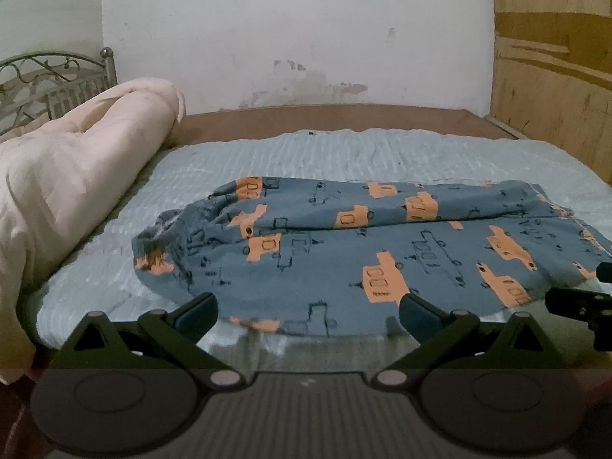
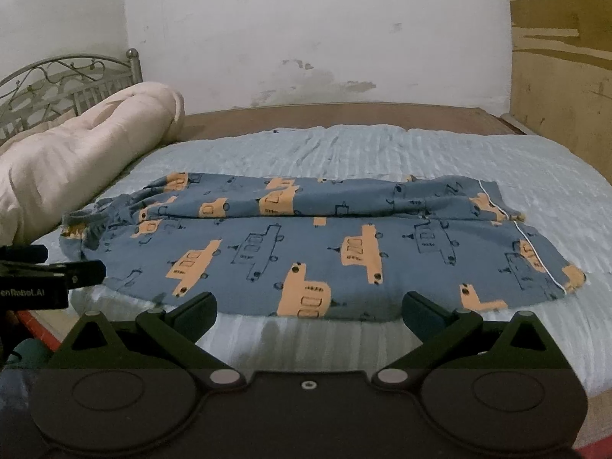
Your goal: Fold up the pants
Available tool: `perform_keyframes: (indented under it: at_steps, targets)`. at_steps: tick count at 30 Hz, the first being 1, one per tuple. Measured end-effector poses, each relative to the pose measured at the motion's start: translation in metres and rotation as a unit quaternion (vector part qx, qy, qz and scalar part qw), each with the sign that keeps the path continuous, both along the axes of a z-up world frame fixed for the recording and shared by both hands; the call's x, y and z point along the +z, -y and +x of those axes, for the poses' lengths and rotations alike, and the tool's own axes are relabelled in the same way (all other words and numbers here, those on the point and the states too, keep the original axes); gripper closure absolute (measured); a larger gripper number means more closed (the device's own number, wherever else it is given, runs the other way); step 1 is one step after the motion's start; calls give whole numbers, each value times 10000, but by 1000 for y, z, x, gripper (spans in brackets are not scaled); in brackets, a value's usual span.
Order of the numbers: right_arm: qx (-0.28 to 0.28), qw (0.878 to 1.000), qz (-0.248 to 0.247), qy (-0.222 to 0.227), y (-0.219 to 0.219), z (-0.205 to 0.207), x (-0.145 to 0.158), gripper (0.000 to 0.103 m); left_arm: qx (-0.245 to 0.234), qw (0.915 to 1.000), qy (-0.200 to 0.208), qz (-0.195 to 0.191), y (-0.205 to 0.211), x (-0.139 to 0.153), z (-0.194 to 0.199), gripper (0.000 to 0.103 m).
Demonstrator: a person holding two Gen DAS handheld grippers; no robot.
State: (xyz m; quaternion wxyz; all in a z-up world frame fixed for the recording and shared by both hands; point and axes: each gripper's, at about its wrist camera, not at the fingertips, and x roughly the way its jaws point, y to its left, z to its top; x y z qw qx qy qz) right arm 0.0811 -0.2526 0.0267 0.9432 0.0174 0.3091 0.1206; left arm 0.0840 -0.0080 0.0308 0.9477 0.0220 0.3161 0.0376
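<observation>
- Pants (image 2: pixel 306 244), blue with orange trucks, flat along the bed's (image 2: pixel 382 340) near edge, waistband toward the headboard (image 2: pixel 65 84).
- Left gripper (image 1: pixel 308 315) spread wide over the near hem, empty.
- Right gripper (image 2: pixel 308 315) spread wide just short of the hem, empty.
- Rolled cream quilt (image 1: pixel 76 168) along the headboard end, clear of the pants.

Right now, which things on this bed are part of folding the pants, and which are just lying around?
For the job:
- blue patterned pants, spread on the bed
- left gripper, open
- right gripper, open

Just lying about:
- rolled pink quilt
- light blue sheet
- metal headboard
</observation>
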Motion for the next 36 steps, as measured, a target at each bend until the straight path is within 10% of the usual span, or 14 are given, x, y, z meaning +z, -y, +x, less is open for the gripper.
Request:
perform_keyframes:
  at_steps: [16, 22, 30, 36]
  targets:
    - [1908, 9740, 34, 1220, 27, 126, 13, 1, -57, 9960, 76, 885, -62, 36, 119, 0]
    - [2421, 9652, -600, 782, 20, 219, 4, 1, -235, 9877, -438, 1485, -91, 17, 201, 0]
    - [3024, 9504, -657, 308, 8, 305, -15, 1, -1141, 9865, -629, 988, -116, -20, 298, 0]
    - [3451, 9337, -821, -475, -4, 340, -39, 21, -1587, 9706, -1245, 1311, -113, -55, 341, 4]
